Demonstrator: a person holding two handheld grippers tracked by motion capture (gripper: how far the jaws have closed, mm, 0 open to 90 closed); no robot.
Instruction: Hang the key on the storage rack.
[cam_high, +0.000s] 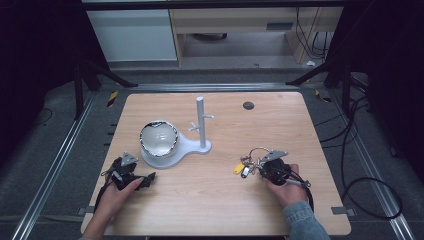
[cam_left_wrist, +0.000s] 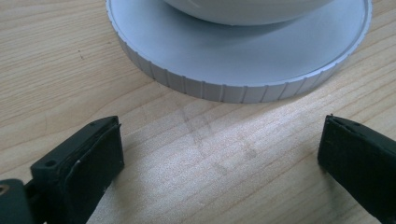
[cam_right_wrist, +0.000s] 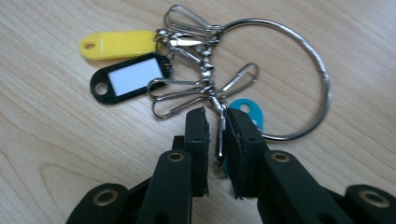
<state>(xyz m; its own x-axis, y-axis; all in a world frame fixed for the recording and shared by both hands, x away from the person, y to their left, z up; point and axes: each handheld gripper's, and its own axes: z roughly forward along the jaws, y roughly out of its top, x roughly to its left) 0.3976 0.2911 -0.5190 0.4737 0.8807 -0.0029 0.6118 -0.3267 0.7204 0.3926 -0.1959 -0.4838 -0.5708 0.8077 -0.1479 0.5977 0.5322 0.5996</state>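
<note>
The right gripper (cam_right_wrist: 215, 122) lies low on the wooden table (cam_high: 220, 200) at about 4 o'clock from the table's middle, held in the person's right hand (cam_high: 285, 187). Its 2 black jaws stand narrow, nearly together, with a metal snap clip (cam_right_wrist: 219, 140) of the key ring bunch between them; the right gripper view shows the pads close on each side of the clip, though whether both press on it I cannot tell for sure.

The big steel key ring (cam_right_wrist: 299, 74) lies flat on the wood, arcing from 12 o'clock round to 4 o'clock of the jaw tips in that view. Several clips (cam_right_wrist: 187, 88) hang off it in a cluster. A yellow tag (cam_right_wrist: 116, 44) and a black tag with a white label (cam_right_wrist: 130, 79) lie side by side at 10 o'clock of the jaws, and a teal tag (cam_right_wrist: 250, 112) sits just beside the right-hand jaw, partly hidden by it.

In the high view the bunch (cam_high: 247, 162) lies just at 9 o'clock of the right gripper (cam_high: 260, 167).

The left gripper (cam_high: 145, 179) rests at 8 o'clock of the table's middle in the left hand (cam_high: 117, 192). Its jaws stand wide with bare wood between them. Just ahead of them lies the ribbed round base (cam_left_wrist: 224, 88) of a grey stand (cam_high: 202, 125), with a white bowl (cam_high: 159, 140) on it.
</note>
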